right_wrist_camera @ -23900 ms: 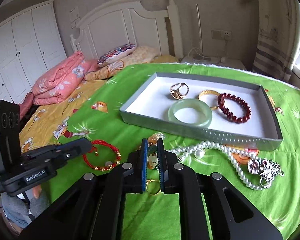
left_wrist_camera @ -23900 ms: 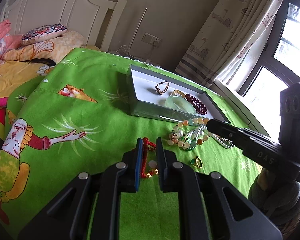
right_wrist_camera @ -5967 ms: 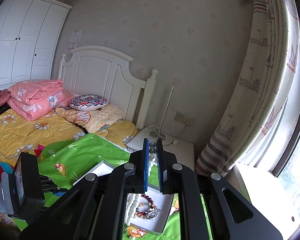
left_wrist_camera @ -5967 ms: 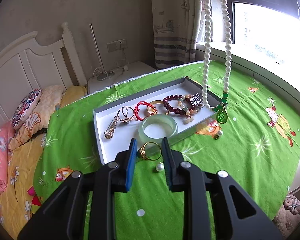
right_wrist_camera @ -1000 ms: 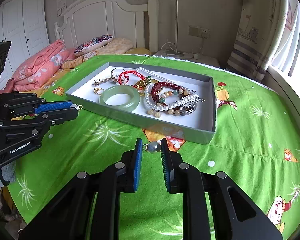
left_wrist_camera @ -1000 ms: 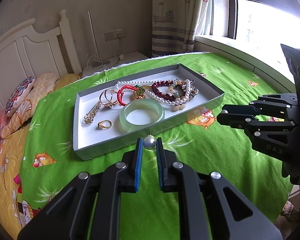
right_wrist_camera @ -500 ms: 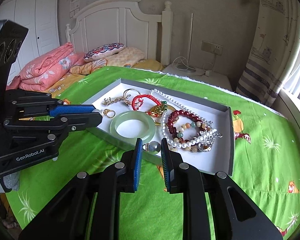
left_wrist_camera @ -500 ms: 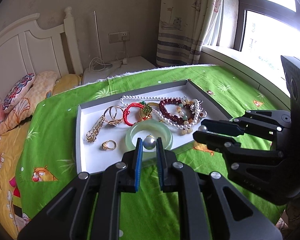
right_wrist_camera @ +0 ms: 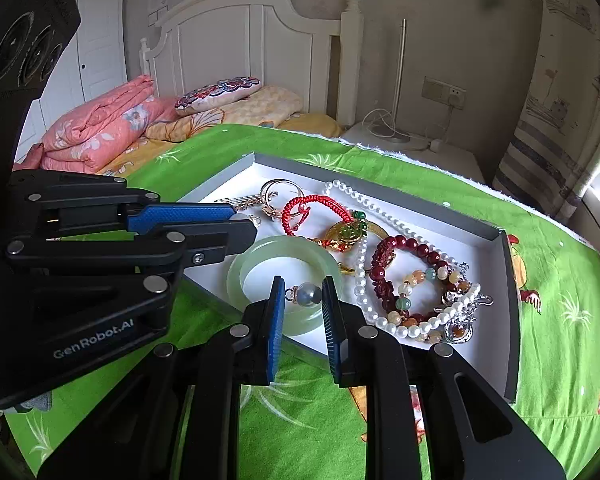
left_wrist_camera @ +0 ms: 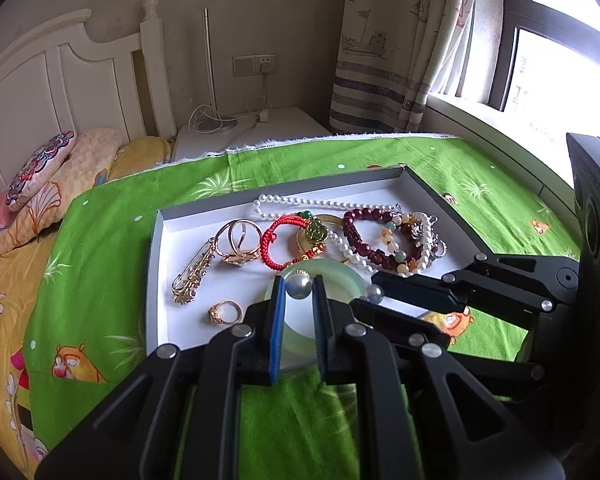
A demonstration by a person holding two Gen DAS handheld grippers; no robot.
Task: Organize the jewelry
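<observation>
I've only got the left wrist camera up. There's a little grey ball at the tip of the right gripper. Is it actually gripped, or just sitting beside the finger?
Observer: Gripped. In the right wrist view the right gripper is shut on the pearl, with one pad at each end of it.
Operator: Is it a bare pearl?
Observer: No. A small gold cap sits on the end against the pad on the left of that picture.
Operator: Where does it line up over the tray?
Observer: In that view it overlaps the near rim of the jade bangle, inside the tray. Its height above the bangle cannot be told.
</observation>
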